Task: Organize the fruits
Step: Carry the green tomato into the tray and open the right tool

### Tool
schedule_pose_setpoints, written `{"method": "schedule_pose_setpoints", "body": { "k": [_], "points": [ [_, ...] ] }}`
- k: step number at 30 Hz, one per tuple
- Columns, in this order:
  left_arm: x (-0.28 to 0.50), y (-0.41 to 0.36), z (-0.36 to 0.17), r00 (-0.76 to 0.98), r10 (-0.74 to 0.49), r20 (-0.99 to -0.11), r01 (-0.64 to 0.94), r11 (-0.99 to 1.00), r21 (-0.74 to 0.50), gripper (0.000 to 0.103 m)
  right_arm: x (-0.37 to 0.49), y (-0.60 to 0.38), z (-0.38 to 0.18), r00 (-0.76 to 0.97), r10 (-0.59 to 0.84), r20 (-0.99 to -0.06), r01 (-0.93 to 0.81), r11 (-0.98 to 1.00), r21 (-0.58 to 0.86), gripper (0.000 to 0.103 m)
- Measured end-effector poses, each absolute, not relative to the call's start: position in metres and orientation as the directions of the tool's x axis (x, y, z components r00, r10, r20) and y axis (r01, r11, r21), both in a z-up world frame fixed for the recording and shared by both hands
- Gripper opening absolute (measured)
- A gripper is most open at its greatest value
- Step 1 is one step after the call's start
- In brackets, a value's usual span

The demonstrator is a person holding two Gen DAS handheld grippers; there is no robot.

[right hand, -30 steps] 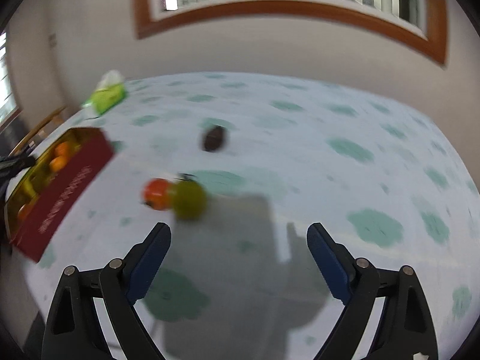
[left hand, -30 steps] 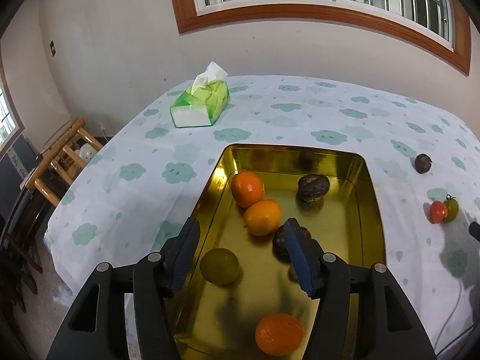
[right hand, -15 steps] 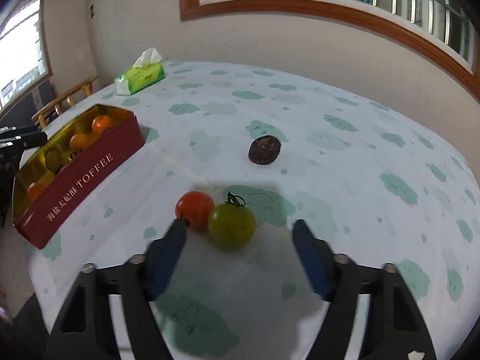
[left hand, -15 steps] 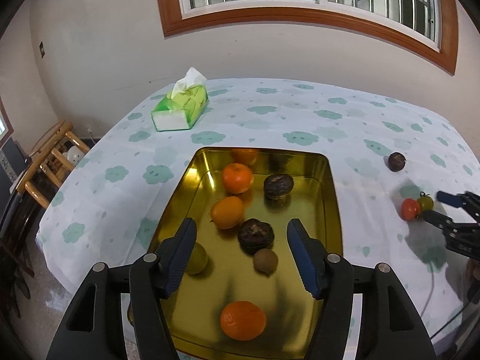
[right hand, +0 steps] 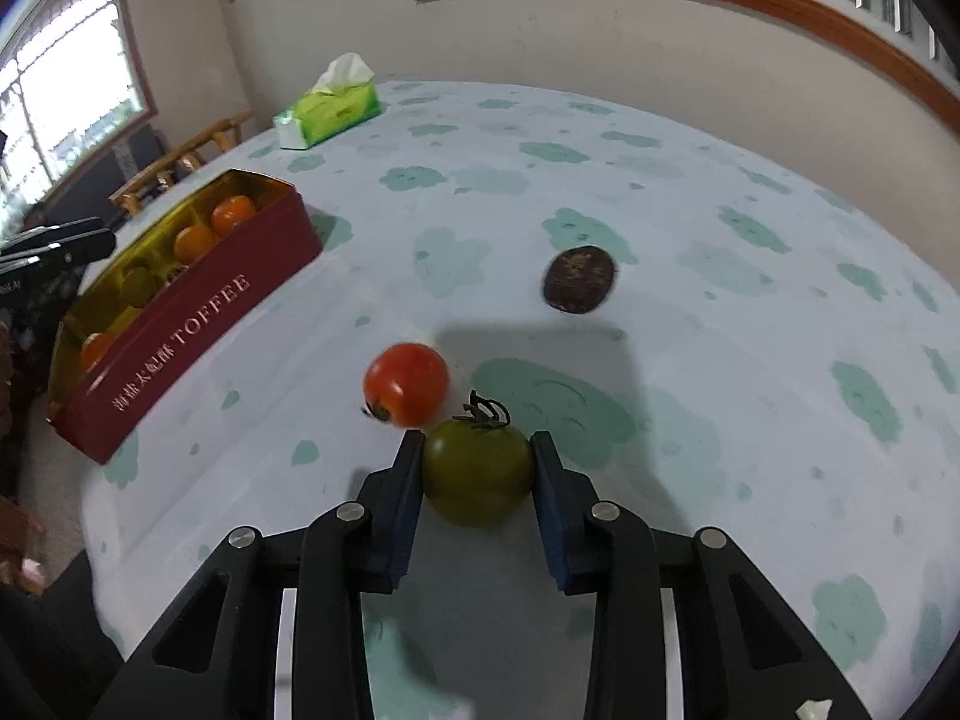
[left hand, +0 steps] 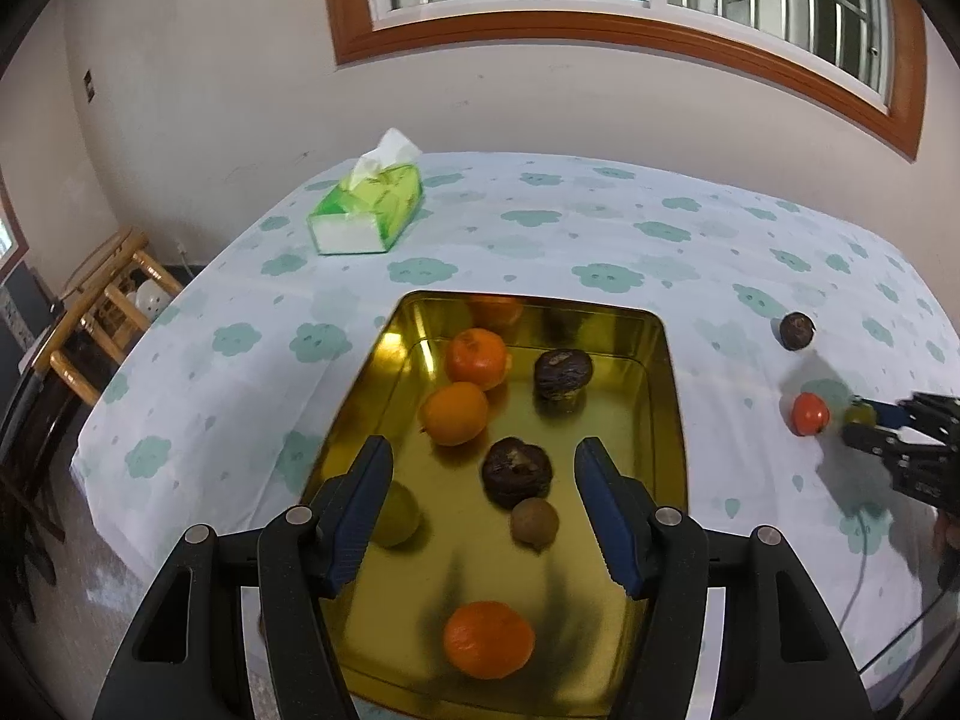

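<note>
A green tomato [right hand: 477,471] sits on the flowered tablecloth between the pads of my right gripper [right hand: 477,443], whose jaws are closing and press on both its sides. A red tomato [right hand: 406,383] lies just to its left, slightly blurred. Farther back rests a dark wrinkled fruit [right hand: 579,279]. My left gripper [left hand: 485,451] hovers open over the gold-lined toffee tin [left hand: 669,396], with nothing between its pads. The tin holds three oranges [left hand: 476,358], two dark fruits [left hand: 517,472], a brown kiwi [left hand: 534,525] and a green fruit [left hand: 396,513].
A green tissue box [left hand: 366,210] stands at the table's far left. Wooden stools [left hand: 102,312] are beside the table's left edge. The tin's red side [right hand: 180,324] faces the tomatoes across bare cloth. A wall with a window lies behind the table.
My right gripper has come in on the two tomatoes and its jaws have narrowed onto the green one. The red tomato has shifted a little left. The left gripper stays over the tin.
</note>
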State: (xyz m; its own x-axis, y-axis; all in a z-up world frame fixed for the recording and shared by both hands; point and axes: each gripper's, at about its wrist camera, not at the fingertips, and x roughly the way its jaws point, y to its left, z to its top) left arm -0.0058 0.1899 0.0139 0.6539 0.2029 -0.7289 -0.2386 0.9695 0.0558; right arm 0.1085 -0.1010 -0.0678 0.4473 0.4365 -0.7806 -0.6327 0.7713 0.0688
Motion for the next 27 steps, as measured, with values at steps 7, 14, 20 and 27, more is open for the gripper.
{"method": "schedule_pose_setpoints", "body": {
  "k": [7, 14, 20, 27],
  "points": [
    [-0.028, 0.217, 0.017, 0.657, 0.241, -0.714, -0.300, 0.953, 0.045, 0.064, 0.062, -0.075, -0.009, 0.463, 0.563, -0.685, -0.676, 0.724, 0.138, 0.031],
    [-0.050, 0.235, 0.015, 0.651, 0.286, -0.703, -0.336, 0.939, 0.070, 0.064, 0.048, 0.034, 0.005, 0.340, 0.660, -0.670, -0.802, 0.576, 0.161, 0.032],
    [-0.058, 0.238, 0.018, 0.663, 0.313, -0.680, -0.339, 0.936, 0.100, 0.064, 0.049, 0.096, -0.020, 0.294, 0.615, -0.732, -0.833, 0.540, 0.119, 0.032],
    [-0.060, 0.242, 0.017, 0.677, 0.317, -0.665, -0.334, 0.937, 0.107, 0.069, 0.055, 0.117, -0.044, 0.323, 0.518, -0.792, -0.819, 0.572, 0.040, 0.034]
  ]
}}
